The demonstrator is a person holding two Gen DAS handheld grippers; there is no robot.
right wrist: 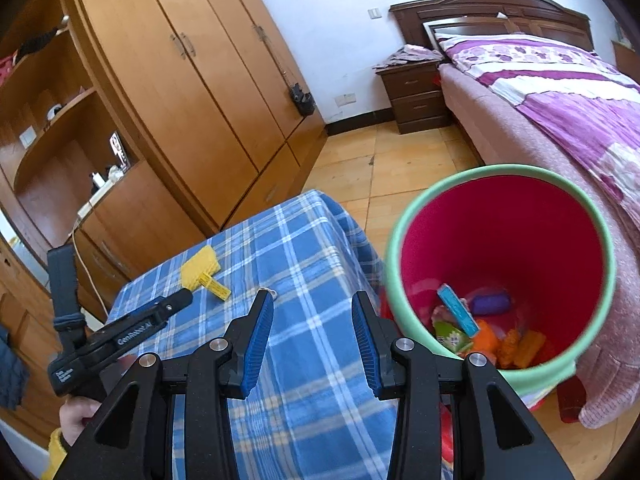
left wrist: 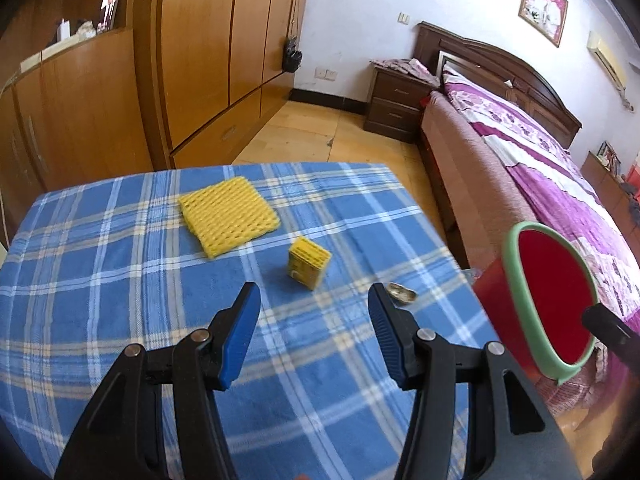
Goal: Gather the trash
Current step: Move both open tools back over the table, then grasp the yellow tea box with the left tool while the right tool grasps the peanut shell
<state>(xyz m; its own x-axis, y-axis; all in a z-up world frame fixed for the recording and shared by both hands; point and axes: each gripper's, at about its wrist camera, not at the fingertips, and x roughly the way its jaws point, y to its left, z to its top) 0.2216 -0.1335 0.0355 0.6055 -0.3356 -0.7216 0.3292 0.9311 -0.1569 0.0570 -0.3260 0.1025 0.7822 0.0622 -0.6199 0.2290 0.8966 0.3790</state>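
Observation:
A yellow foam net pad [left wrist: 229, 214] and a small yellow carton [left wrist: 308, 263] lie on the blue plaid table [left wrist: 120, 280]. A small crumpled shiny wrapper [left wrist: 401, 293] lies near the table's right edge. My left gripper [left wrist: 314, 312] is open and empty, just short of the carton. A red bin with a green rim [right wrist: 504, 264] stands right of the table and holds several pieces of trash. My right gripper [right wrist: 313, 320] is open and empty, over the table's right edge beside the bin. The pad [right wrist: 199, 267], carton [right wrist: 214, 286] and wrapper [right wrist: 266, 292] show in the right wrist view too.
A wooden wardrobe [left wrist: 200, 60] and shelves stand beyond the table. A bed with a purple cover [left wrist: 540, 152] and a dark nightstand [left wrist: 394, 100] are on the right. The left gripper's body [right wrist: 116, 336] shows at the left of the right wrist view.

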